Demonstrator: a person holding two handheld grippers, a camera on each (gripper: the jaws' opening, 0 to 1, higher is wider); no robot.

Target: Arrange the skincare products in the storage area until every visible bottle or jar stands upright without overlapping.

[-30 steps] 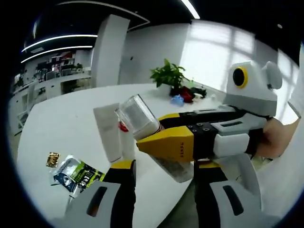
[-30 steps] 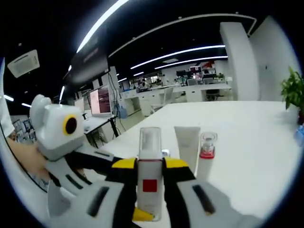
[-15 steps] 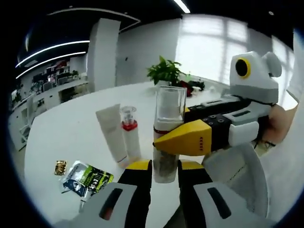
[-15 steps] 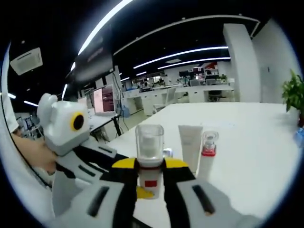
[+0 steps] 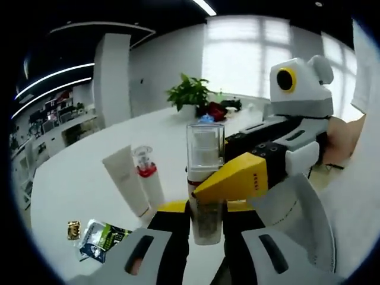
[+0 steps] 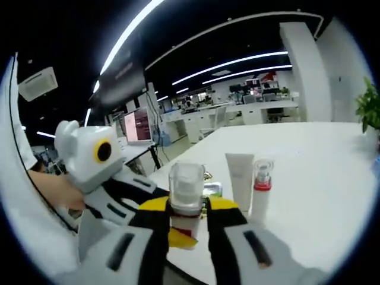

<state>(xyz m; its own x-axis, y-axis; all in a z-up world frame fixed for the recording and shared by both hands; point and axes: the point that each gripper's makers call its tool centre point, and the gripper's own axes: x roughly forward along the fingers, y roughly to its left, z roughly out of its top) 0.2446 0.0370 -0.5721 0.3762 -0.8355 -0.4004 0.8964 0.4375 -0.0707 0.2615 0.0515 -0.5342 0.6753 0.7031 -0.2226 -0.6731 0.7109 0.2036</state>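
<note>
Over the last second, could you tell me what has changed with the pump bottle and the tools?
The pump bottle, tilted a second ago, now stands upright. The right tool stays clamped on it, and the left tool has closed around its base. The white tube and red-collared bottle stand unchanged on the table.

clear plastic cap [image 5: 205, 144], glossy white table [image 5: 77, 172]

- A wide white worktop [image 5: 89, 172] curves through an open office.
- Bright windows [image 5: 249, 56] fill the far wall in the left gripper view, with a white pillar [image 5: 111, 77] beside them.
- A green potted plant [image 5: 189, 95] stands on the worktop near the windows.
- Long light strips [image 6: 231, 62] run across the dark ceiling [image 6: 71, 29].
- Rows of desks [image 6: 237, 113] with chairs stand further back; a monitor [image 6: 136, 126] glows pink at one side.
</note>
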